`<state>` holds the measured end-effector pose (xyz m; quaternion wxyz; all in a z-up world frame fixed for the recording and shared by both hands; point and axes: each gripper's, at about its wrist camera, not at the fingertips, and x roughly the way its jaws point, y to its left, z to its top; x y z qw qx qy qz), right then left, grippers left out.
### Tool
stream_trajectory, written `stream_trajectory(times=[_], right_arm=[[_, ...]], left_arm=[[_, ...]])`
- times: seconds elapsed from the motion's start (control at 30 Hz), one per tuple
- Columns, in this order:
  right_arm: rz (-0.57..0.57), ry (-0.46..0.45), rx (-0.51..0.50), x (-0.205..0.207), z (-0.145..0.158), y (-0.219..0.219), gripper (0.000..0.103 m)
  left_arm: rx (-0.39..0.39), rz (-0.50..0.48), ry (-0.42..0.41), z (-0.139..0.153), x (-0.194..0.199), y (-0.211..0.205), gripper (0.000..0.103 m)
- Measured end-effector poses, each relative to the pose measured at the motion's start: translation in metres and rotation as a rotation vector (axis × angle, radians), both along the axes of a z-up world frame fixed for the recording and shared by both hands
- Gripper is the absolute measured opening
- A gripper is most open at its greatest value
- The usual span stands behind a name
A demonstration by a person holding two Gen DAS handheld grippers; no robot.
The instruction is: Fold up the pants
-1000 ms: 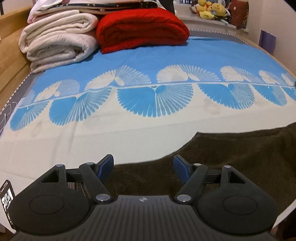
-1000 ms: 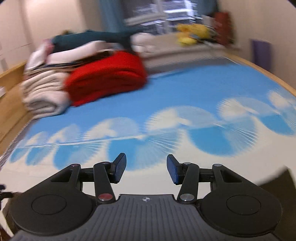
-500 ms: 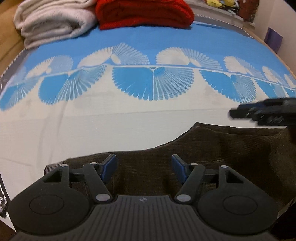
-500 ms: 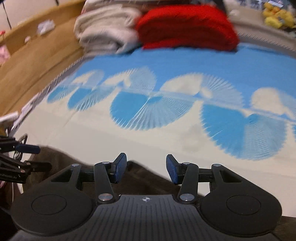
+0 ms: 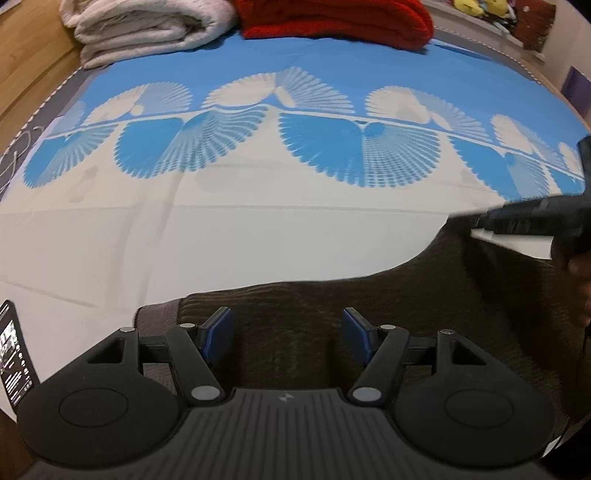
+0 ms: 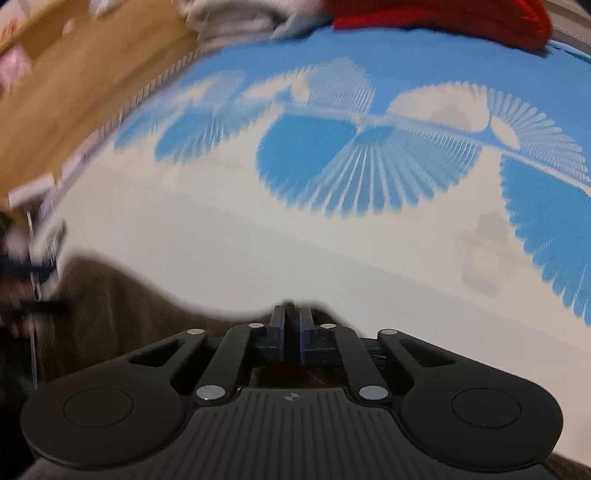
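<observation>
Surroundings: folded blankets [image 5: 147, 29] were seen upper left, a phone [image 5: 14, 354] lower left.
Pants [image 5: 369, 314]: dark brown, spread flat.
Left gripper [image 5: 287, 334]: held wide above them.
Right gripper [image 6: 291, 328]: just closed, pinching the pants' edge.

No words or numbers can be read anywhere. The phone [image 5: 14, 360] lying on the bed at the left edge has a lit screen, but its content is too small and blurred to make out.

Illumination is soft, even indoor light with faint shadows. Both views show strong fisheye bending toward dark corners. The left wrist view is sharp; the right wrist view is motion-blurred, worst at its left edge.
</observation>
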<state>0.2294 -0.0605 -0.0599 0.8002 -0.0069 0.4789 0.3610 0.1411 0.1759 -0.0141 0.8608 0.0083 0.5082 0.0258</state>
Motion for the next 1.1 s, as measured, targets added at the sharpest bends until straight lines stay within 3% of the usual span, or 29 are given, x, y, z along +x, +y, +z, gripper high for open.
stream_trajectory(times=[0.13, 0.23, 0.3, 0.37, 0.43, 0.47, 0.63, 0.73, 0.8, 0.93, 1.0, 1.03, 1.1], right_arm=[[0.003, -0.066, 0.076, 0.006, 0.01, 0.009, 0.0], [-0.036, -0.154, 0.006, 0.009, 0.018, 0.008, 0.0], [-0.036, -0.138, -0.02, 0.015, 0.018, -0.003, 0.003], [-0.006, -0.037, -0.006, 0.021, 0.013, -0.018, 0.011], [0.054, 0.047, 0.008, 0.019, 0.005, -0.026, 0.052], [0.091, 0.047, -0.007, 0.014, 0.003, -0.024, 0.057], [0.158, 0.028, -0.088, -0.003, -0.014, -0.007, 0.057], [0.178, -0.01, -0.118, -0.011, -0.02, 0.004, 0.053], [0.182, 0.01, -0.11, -0.012, -0.025, 0.007, 0.04], [0.191, 0.011, -0.081, -0.011, -0.028, 0.008, 0.018], [0.195, 0.005, -0.074, -0.01, -0.028, 0.008, 0.014], [0.193, 0.005, -0.064, -0.009, -0.027, 0.008, 0.013], [0.177, -0.003, -0.044, -0.005, -0.022, 0.007, 0.012]], left_arm=[[0.023, 0.013, 0.017, -0.004, 0.001, 0.009, 0.071], [0.027, 0.045, 0.018, -0.006, 0.001, 0.02, 0.072], [0.025, 0.067, 0.014, -0.006, 0.0, 0.03, 0.073], [0.027, 0.089, 0.008, -0.006, -0.002, 0.039, 0.075], [0.024, 0.122, 0.01, -0.007, -0.003, 0.05, 0.079], [0.02, 0.138, 0.012, -0.009, -0.003, 0.056, 0.08], [0.018, 0.25, 0.052, -0.022, -0.001, 0.086, 0.087], [-0.048, 0.309, 0.082, -0.034, -0.001, 0.104, 0.092], [-0.116, 0.339, 0.084, -0.042, -0.003, 0.114, 0.097], [-0.284, 0.334, 0.113, -0.059, -0.001, 0.123, 0.097], [-0.301, 0.264, 0.142, -0.071, 0.0, 0.115, 0.09], [-0.249, 0.217, 0.143, -0.074, 0.0, 0.107, 0.088], [-0.193, 0.163, 0.121, -0.071, 0.0, 0.101, 0.072]])
